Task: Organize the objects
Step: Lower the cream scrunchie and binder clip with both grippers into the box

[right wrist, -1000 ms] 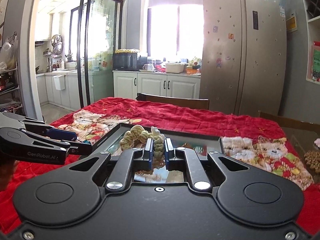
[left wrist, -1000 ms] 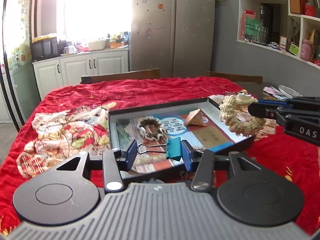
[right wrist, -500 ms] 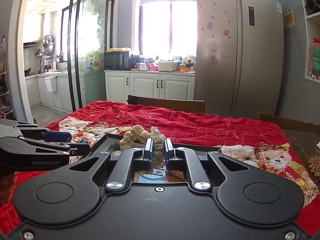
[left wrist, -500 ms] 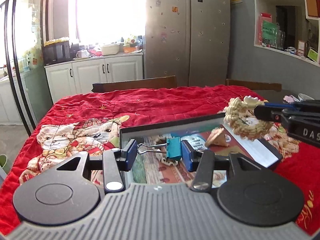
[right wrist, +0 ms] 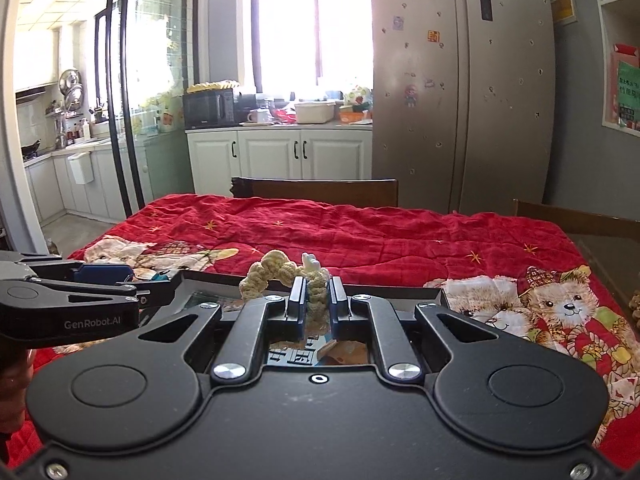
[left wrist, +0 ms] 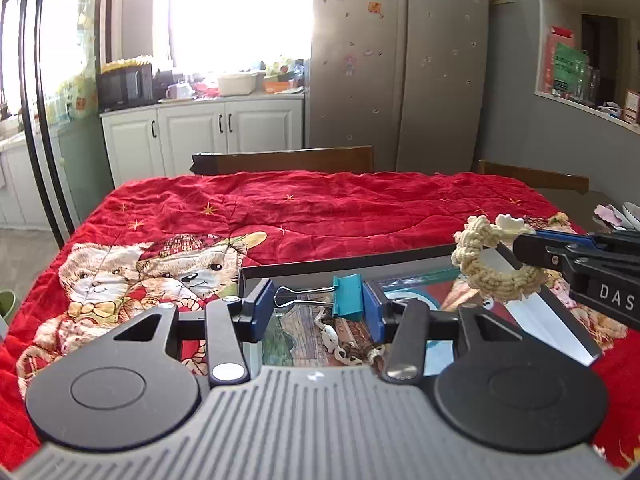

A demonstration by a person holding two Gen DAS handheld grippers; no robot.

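Note:
My left gripper (left wrist: 316, 304) is shut on a teal binder clip (left wrist: 348, 296), which it holds sideways: the wire handles point at the left pad and the teal body rests against the right pad. It hangs over the near left part of a black tray (left wrist: 348, 262) with a picture bottom. My right gripper (right wrist: 316, 304) is shut on a cream crocheted ring (right wrist: 280, 276), held over the tray's (right wrist: 400, 292) right side. In the left wrist view the ring (left wrist: 492, 276) hangs from the right gripper (left wrist: 532, 248). A small lace piece (left wrist: 332, 336) lies in the tray.
A red blanket with bear pictures (left wrist: 180, 272) covers the table. Wooden chair backs (left wrist: 288, 160) stand at the far edge. Dishes (left wrist: 632, 216) sit at the right edge. A tan scrap (right wrist: 328, 350) lies in the tray under my right gripper.
Both grippers have moved forward over the tray with their loads still held. The tray now sits lower and closer in both views.

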